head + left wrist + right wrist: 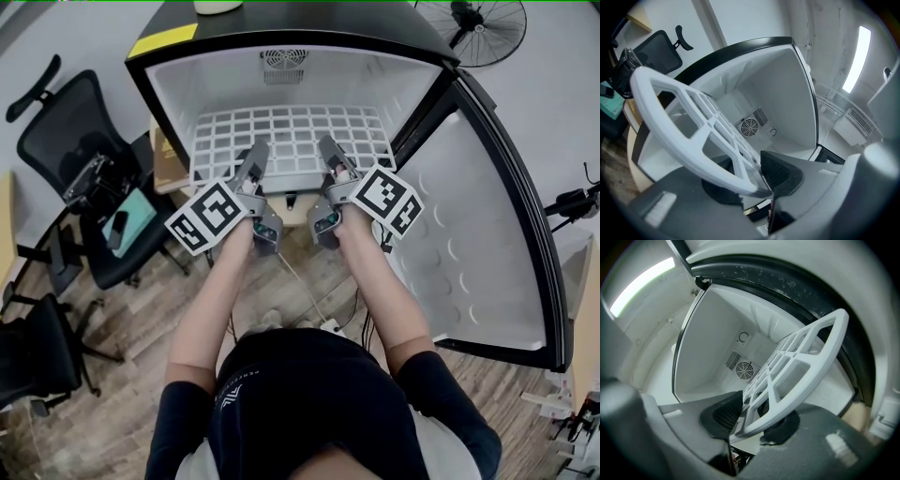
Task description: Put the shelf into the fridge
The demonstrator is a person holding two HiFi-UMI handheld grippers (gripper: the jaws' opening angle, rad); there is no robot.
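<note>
Black office chairs (66,141) stand at the far left on the wooden floor (122,394), beside the small fridge (173,94) that we face. Its white inside is open to us, with a round vent (284,64) in the back wall.

Our left tongs (255,152) point level into the opening. Their jaws stand fairly wide and are closed on the front rim of the shelf (291,141), near its left corner; in the left gripper view the rim runs between the two dark pads and both touch it.

That white plastic grid lies flat and reaches nearly from one side wall to the other. Most of it is inside the fridge, with only the front edge at the opening. Whether its sides rest on ledges we cannot tell.

Our right tongs (328,150) hold the same front rim nearer its right corner, their pads pressed on either face of it.

Further right the door (469,234) hangs wide open, and behind it stands a dark fan (483,28).
</note>
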